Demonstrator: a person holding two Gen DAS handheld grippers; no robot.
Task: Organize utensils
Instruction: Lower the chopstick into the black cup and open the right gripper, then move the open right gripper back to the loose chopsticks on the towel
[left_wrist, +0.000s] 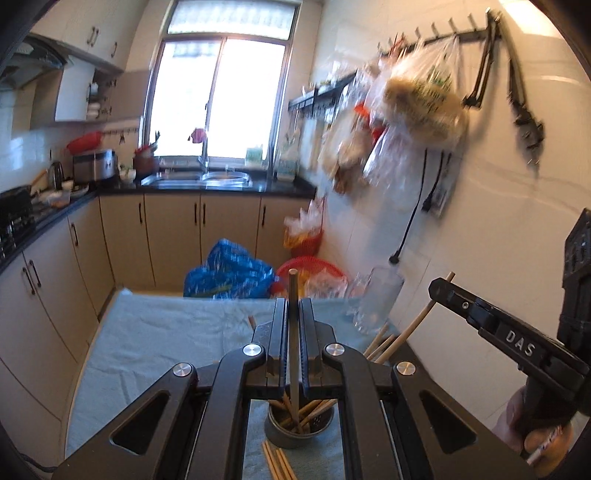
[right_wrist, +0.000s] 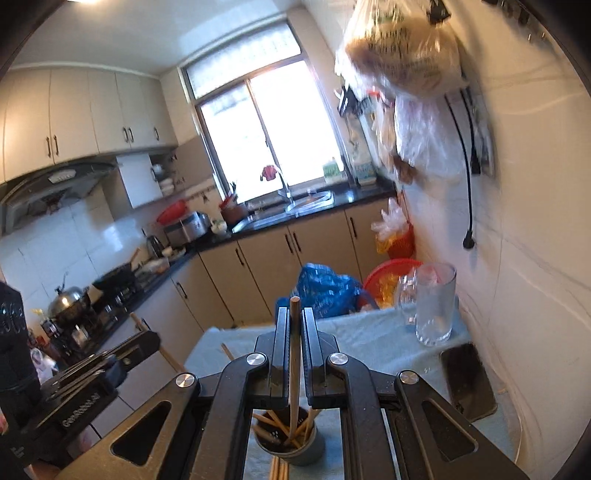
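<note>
Landmark is the dark utensil cup (left_wrist: 299, 424), standing upright on the light blue towel (left_wrist: 155, 343) that covers the table. Left gripper (left_wrist: 293, 306) is directly above the cup, jaws closed tight on one wooden chopstick (left_wrist: 293, 332); the stick runs upright between the fingers with its lower end down in the cup among the other chopsticks. Right gripper (right_wrist: 294, 317) is also above the cup (right_wrist: 291, 443), jaws clamped on a second chopstick (right_wrist: 294, 350), lower end inside the cup as well. More loose chopsticks (left_wrist: 277, 461) lie flat on the towel just in front of the cup, and a few more (left_wrist: 380, 343) lie beyond it to the right. A clear glass mug (right_wrist: 432, 306) stands beyond the cup toward the wall, well apart from it. A dark phone (right_wrist: 467, 380) lies flat right of the cup, near the wall. A blue bag (left_wrist: 229, 273) sits past the table's far edge.
</note>
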